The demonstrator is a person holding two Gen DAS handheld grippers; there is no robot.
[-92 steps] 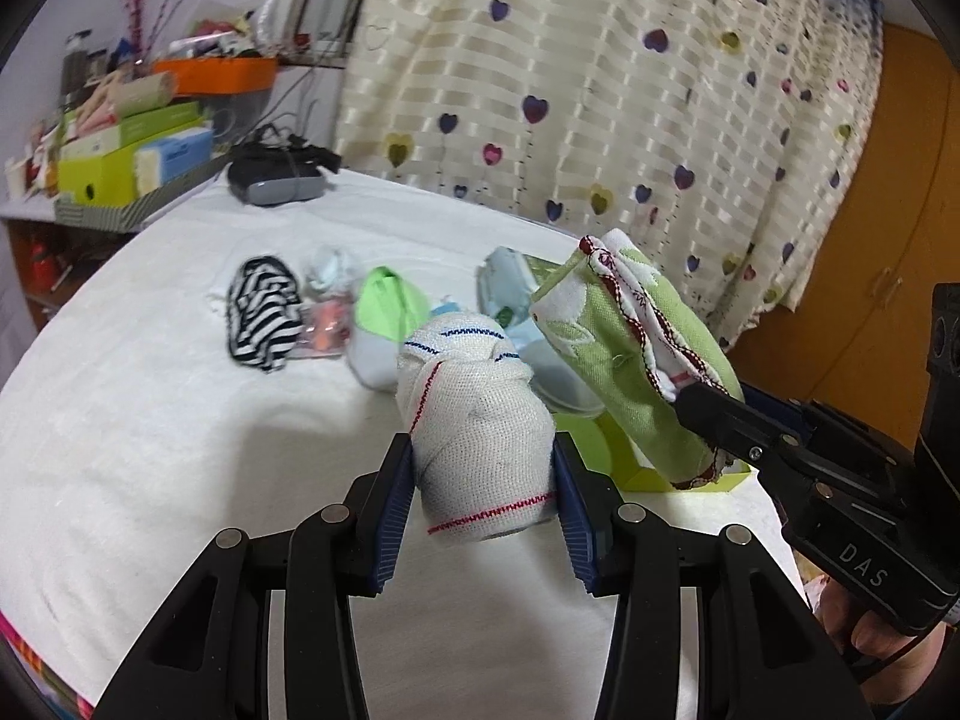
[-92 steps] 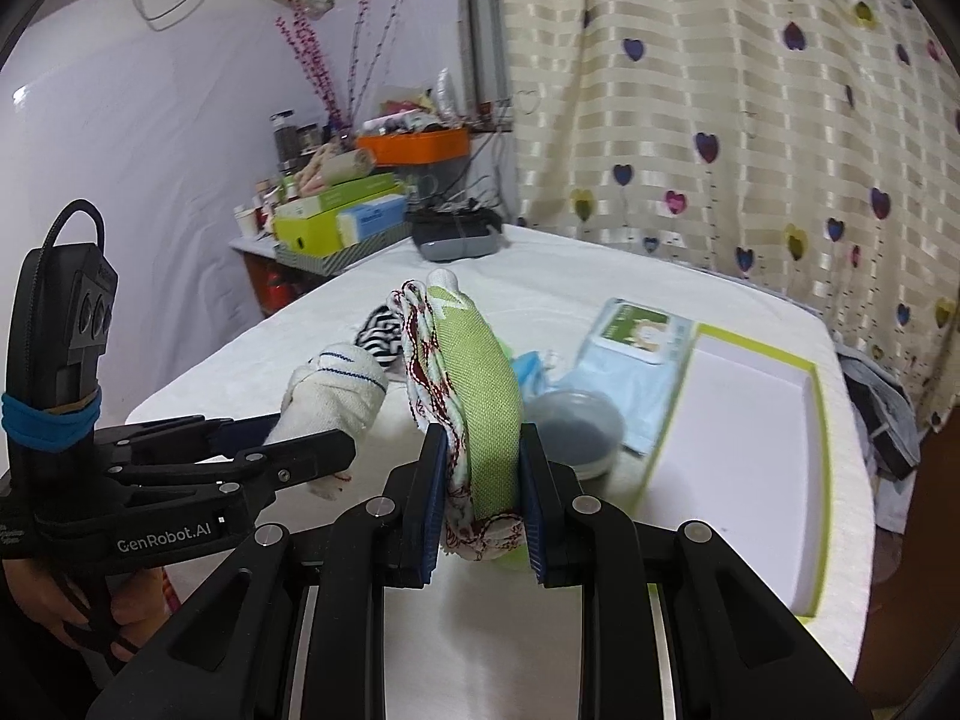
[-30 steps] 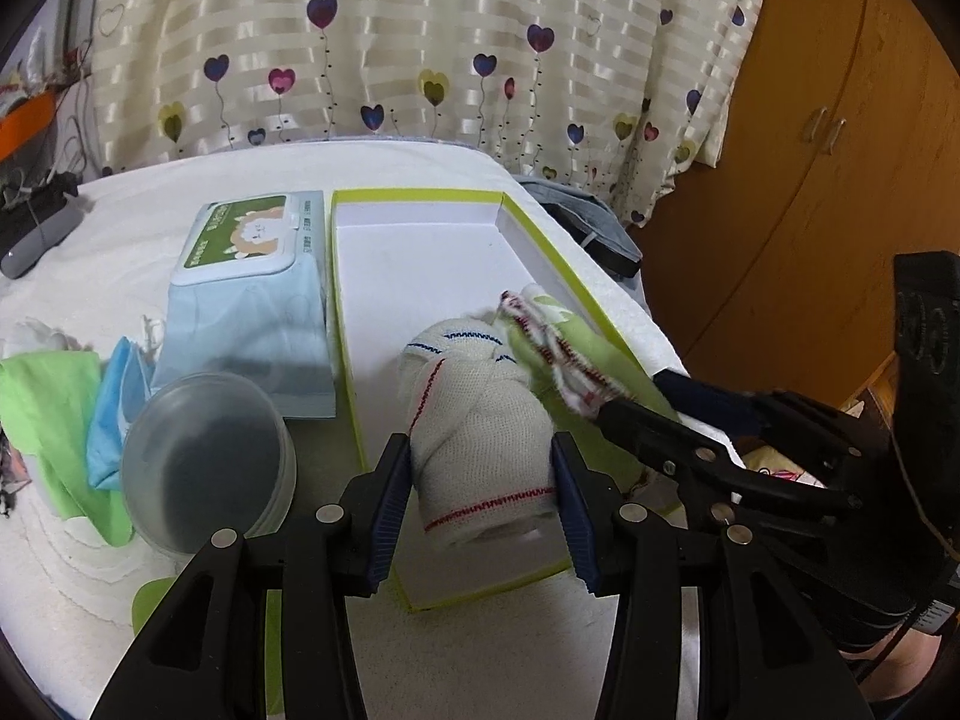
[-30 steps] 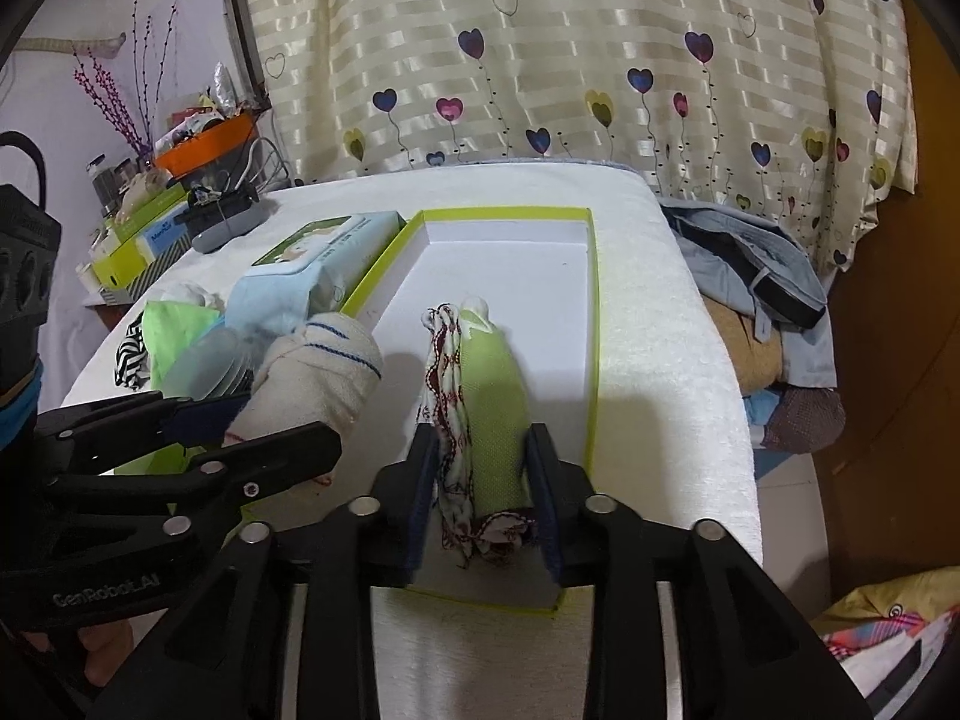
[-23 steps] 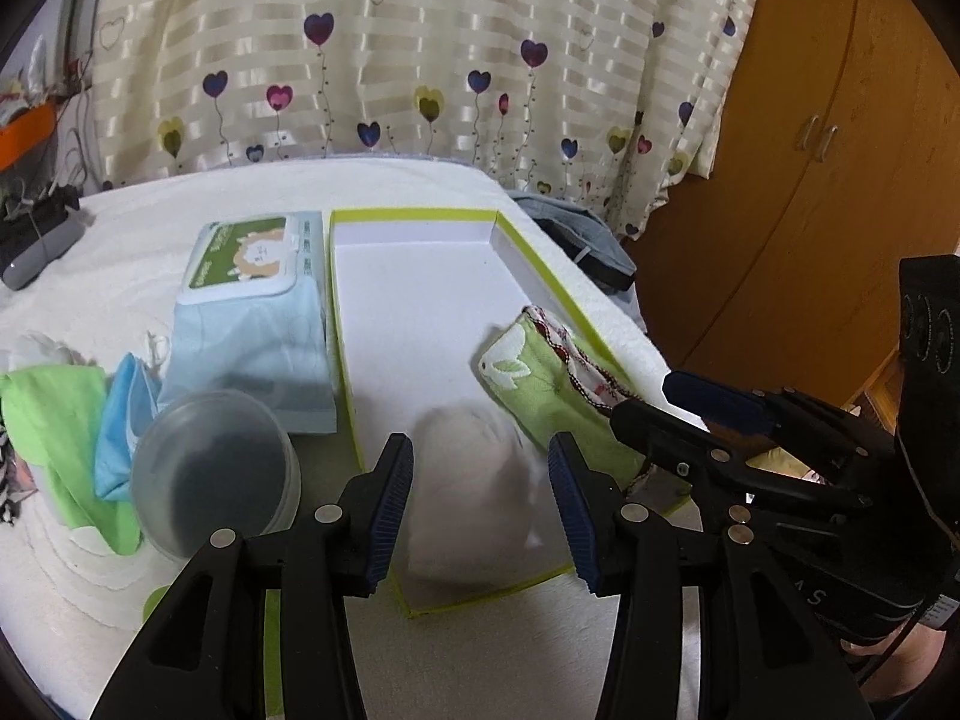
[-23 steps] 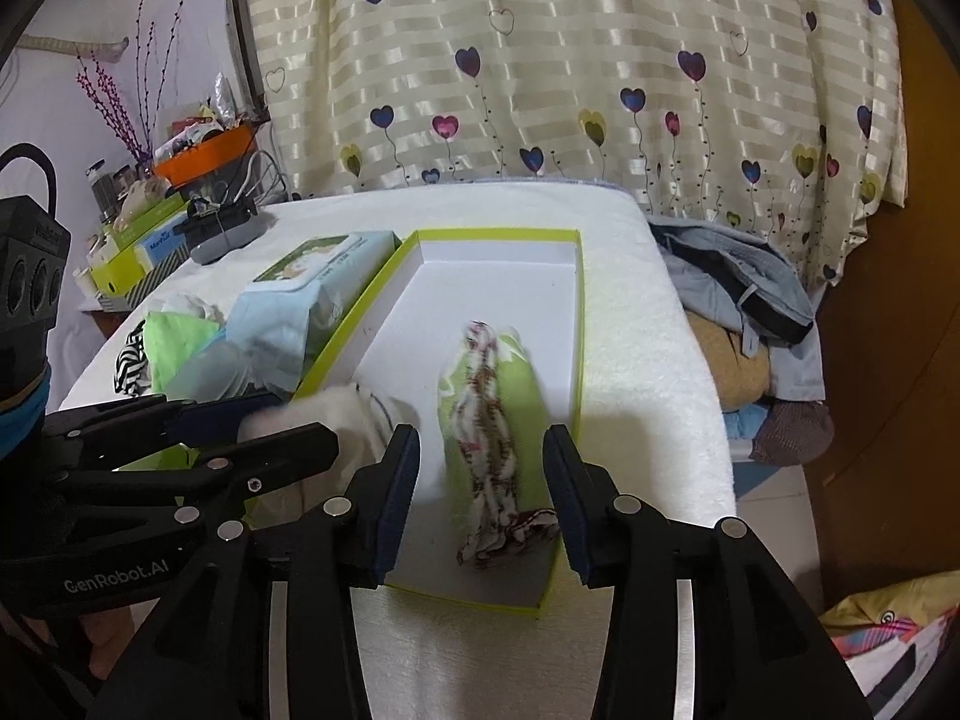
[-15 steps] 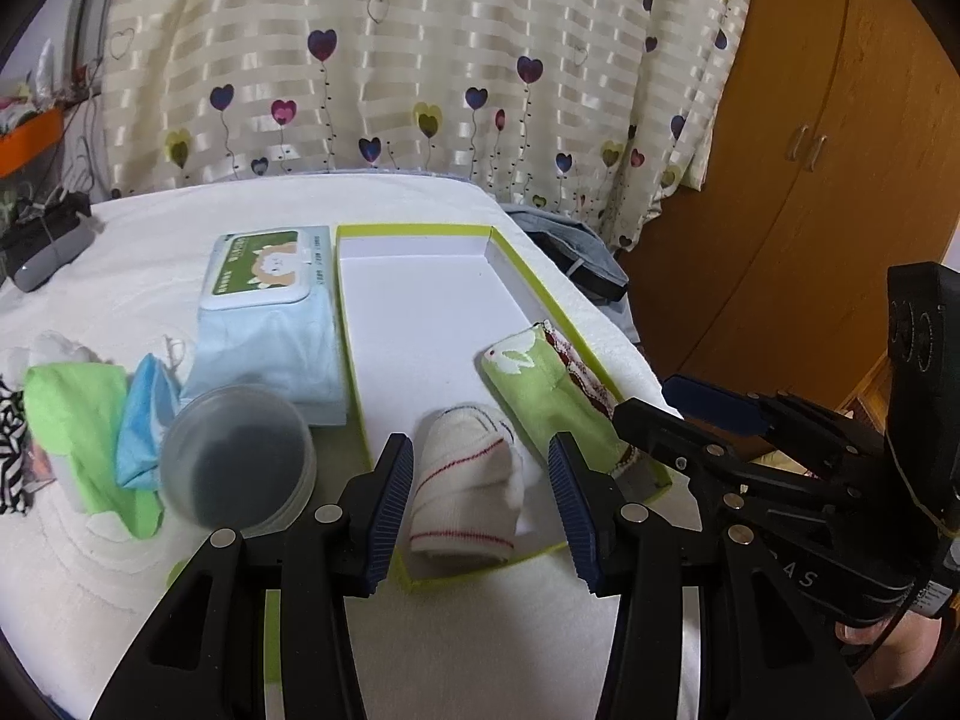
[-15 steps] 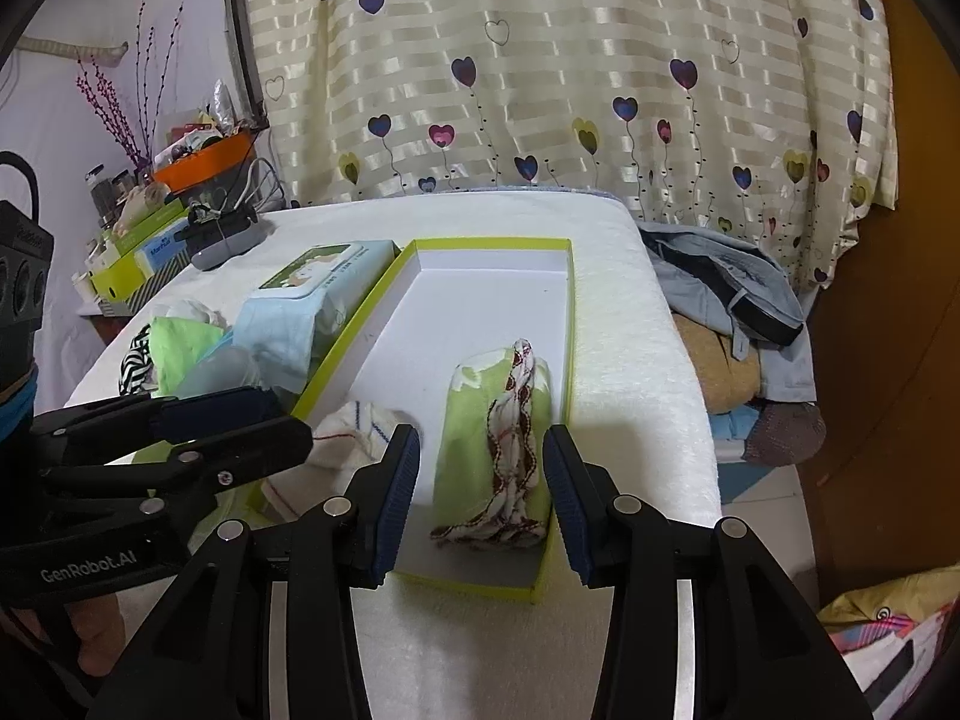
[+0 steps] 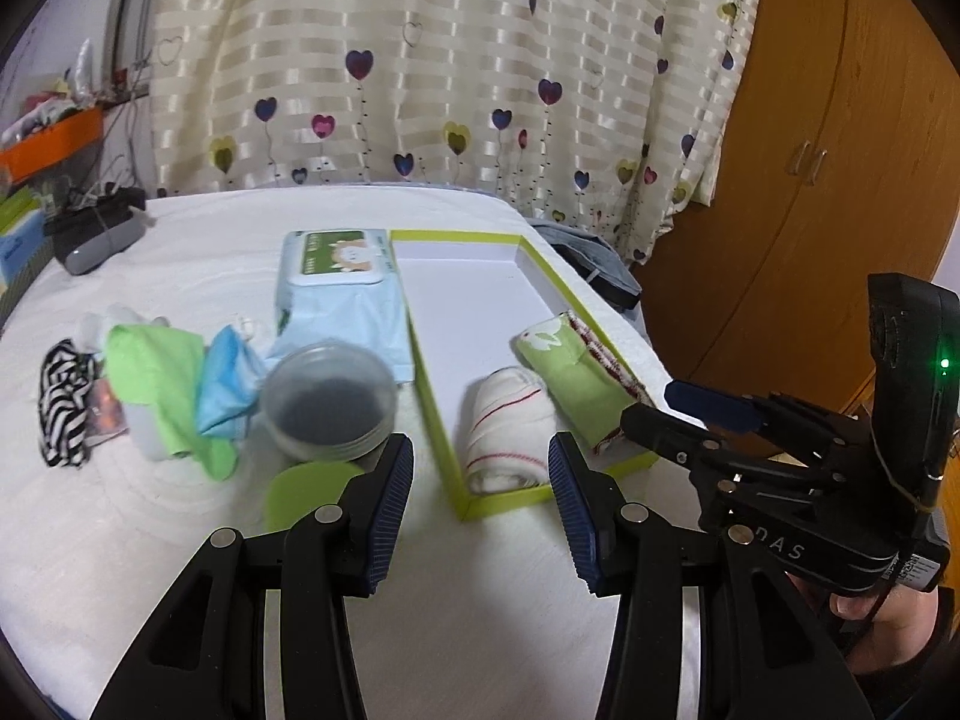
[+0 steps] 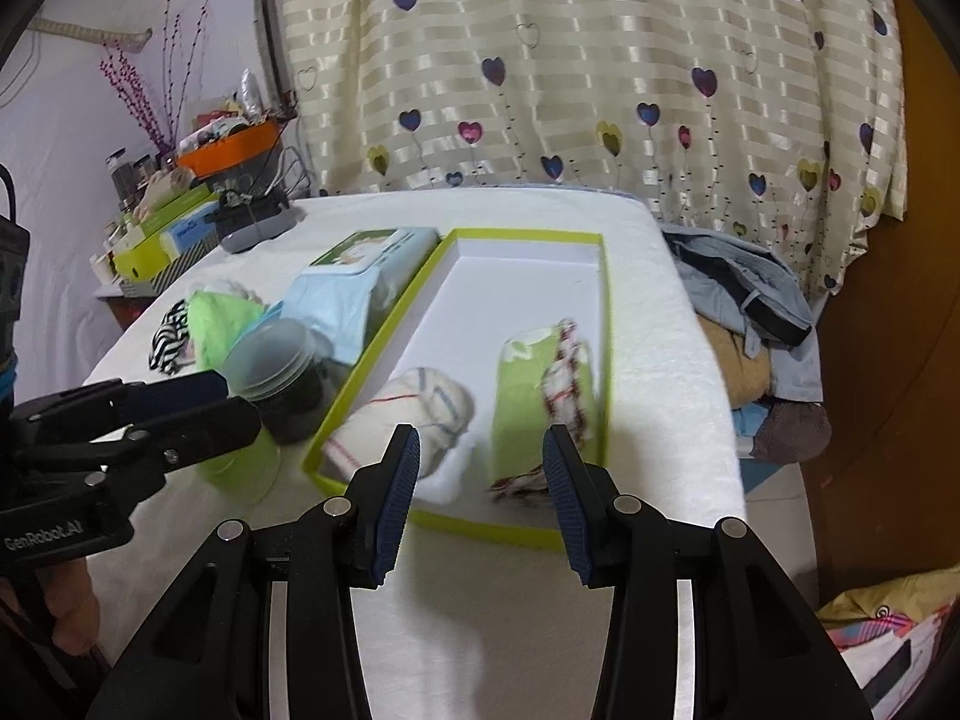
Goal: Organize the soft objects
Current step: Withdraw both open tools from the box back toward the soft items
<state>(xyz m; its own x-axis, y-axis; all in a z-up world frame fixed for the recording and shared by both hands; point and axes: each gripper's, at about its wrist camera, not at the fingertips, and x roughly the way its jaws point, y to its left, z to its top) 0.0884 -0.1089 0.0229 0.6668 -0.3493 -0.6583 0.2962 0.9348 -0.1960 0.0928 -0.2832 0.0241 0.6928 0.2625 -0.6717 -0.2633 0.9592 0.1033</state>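
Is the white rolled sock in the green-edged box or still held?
In the box. The white rolled sock lies inside the green-edged box, beside the green cloth; the left gripper is open, empty.

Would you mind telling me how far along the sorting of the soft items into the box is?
Done: the white rolled sock and the green patterned roll lie side by side in the green-edged box. In hand: nothing; the left hand-held gripper and right hand-held gripper are both open. Left: the striped sock, green cloth and blue cloth lie outside the box.
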